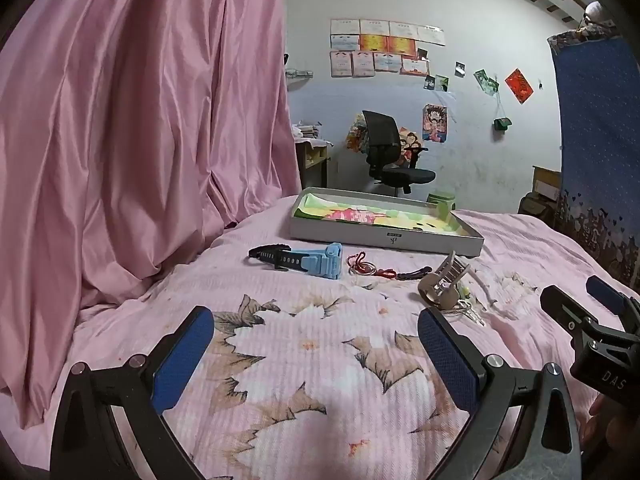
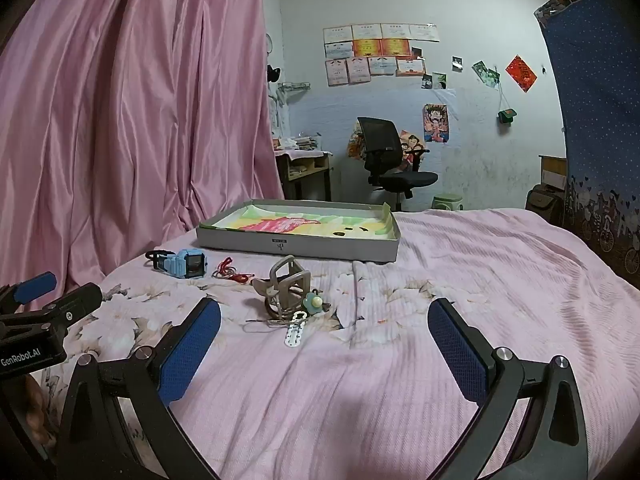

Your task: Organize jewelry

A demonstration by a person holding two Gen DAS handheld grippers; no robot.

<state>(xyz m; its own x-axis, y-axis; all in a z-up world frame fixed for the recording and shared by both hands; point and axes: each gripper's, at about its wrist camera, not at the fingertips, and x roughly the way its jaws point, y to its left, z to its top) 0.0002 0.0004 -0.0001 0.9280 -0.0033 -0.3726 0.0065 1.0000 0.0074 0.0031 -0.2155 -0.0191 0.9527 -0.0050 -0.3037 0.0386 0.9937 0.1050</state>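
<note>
Both tongs, left tongs and right tongs, hang spread and empty over the bed. Before the tray lie watch, red cord and hair claw; thin cord may slip or snag bedding.

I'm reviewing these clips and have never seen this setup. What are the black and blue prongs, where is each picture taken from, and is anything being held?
Each picture comes from a camera on a hand-held tool, looking along its two blue-padded fingers. The left tool and right tool are both open and hold nothing. On the pink bedspread lie a blue watch, a red cord, a beige hair clip among small trinkets, and a shallow box behind them. Each view also catches the other tool at its edge.
</note>
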